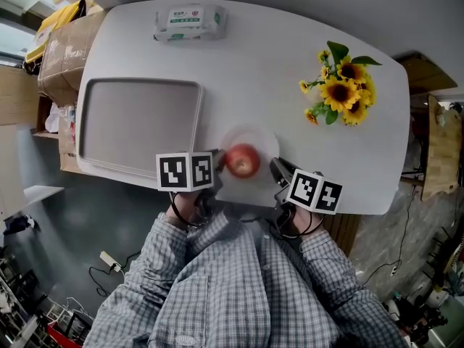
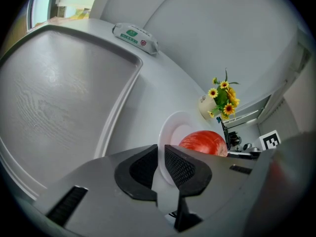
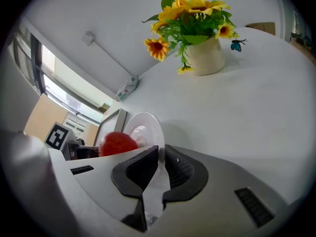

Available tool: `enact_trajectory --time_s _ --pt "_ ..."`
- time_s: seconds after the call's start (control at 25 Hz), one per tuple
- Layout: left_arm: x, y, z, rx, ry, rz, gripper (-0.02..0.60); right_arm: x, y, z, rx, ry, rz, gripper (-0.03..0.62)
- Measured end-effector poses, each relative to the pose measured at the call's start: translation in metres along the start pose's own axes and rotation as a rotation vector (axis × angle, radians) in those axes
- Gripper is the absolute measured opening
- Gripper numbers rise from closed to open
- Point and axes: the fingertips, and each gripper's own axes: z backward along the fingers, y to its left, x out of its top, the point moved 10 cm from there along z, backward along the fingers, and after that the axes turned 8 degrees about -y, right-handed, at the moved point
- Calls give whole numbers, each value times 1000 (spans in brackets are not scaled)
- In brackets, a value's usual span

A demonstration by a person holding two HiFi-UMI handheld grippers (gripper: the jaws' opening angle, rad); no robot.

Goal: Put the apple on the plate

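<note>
Far to the left of the plate (image 1: pixel 254 135), off the table's (image 1: pixel 261 64) edge, stands a cardboard box (image 1: pixel 64 46). Nearer, still left of the plate and just apart from it, a grey tray (image 1: pixel 138 125) lies flat on the white table. A pack of wipes (image 1: pixel 190 21) sits beyond the plate and to its left, by the table's far edge.

The left gripper (image 1: pixel 215 165) meets the plate at its left rim. Its own view shows the fingers (image 2: pixel 180 167) drawn narrow, with the thin white rim pinched between the two dark pads.

The plate rests at the table's near edge, and the red apple (image 1: pixel 242 160) sits on it, close to its middle.

The right gripper (image 1: pixel 280 171) meets the plate at the opposite, right rim. Its fingers (image 3: pixel 178 168) are likewise narrow and clamp the rim between the ribbed pads, with the apple visible past them on the plate.

Well to the right of the plate and farther back, sunflowers (image 1: pixel 342 87) stand in a pale vase (image 3: pixel 206 58).
</note>
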Motion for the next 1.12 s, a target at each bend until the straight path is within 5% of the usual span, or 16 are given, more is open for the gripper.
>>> enact_trajectory --time_s 0.4,1.12 --pt "16 -3 13 -19 14 31 48 12 16 6 -3 -15 -10 51" --pt "32 46 72 20 -83 135 48 18 90 -25 82 26 83 49"
